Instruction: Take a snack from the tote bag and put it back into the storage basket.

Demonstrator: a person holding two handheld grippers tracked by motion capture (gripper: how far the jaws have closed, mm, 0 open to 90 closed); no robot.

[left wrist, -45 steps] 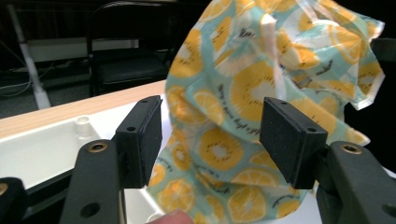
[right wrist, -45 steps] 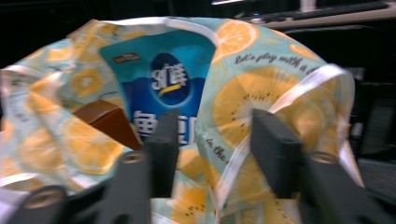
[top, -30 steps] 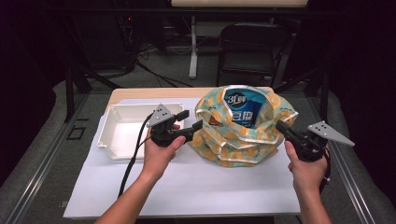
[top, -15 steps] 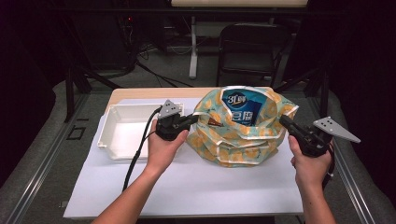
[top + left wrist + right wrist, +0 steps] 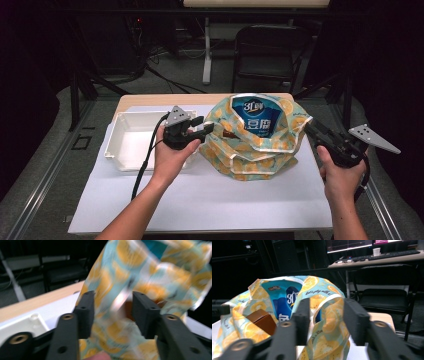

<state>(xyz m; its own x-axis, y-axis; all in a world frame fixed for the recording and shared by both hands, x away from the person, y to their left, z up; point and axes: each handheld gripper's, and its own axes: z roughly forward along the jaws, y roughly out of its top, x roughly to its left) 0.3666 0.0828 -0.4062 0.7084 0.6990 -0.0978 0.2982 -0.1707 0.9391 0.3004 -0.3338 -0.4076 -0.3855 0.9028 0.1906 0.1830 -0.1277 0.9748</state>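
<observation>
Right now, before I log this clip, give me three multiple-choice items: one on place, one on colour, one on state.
1. Where is the white tray?
A. left of the bag
B. right of the bag
C. inside the bag

2. What colour is the packet inside the orange-print bag?
A. red
B. blue
C. green

3. How do the left gripper's jaws stand?
A. clamped flat together
B. apart, with bag fabric between them
C. around the tray's rim

Answers: 1 A, the high view shows it there; 2 B, blue with white print; 3 B, they have just been opening.

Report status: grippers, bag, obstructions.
Left gripper and right gripper just opened, jaws straddling rim of orange-print plastic bag. Blue pack inside. White tray alongside, nothing blocking.
</observation>
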